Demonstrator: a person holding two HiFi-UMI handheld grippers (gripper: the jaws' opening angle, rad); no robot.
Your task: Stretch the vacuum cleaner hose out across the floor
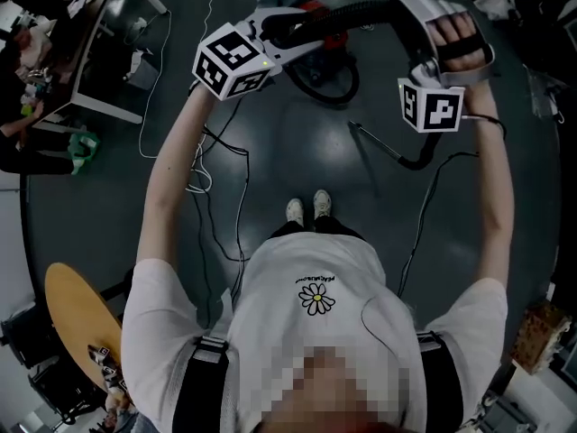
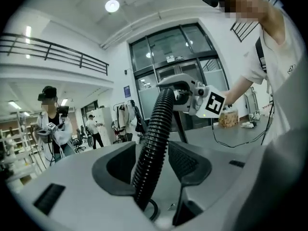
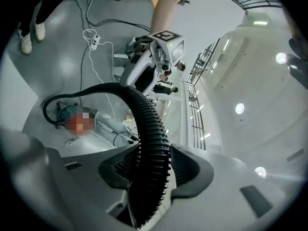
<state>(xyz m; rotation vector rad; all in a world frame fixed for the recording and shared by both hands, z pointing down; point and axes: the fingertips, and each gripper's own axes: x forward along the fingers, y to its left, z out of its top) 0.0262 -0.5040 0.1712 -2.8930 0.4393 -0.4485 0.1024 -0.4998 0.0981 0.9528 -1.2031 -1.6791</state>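
Hose (image 1: 347,13) is clamped in both left gripper (image 2: 154,160) and right gripper (image 3: 154,165), held aloft; seemingly none lies stretched across the floor (image 1: 288,152) yet.

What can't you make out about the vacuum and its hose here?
- Vacuum cleaner: in the head view, mostly behind the left gripper and hose. In the right gripper view it is small and partly under a mosaic patch.
- Hose below the right gripper: in the head view, behind that gripper and the hand.
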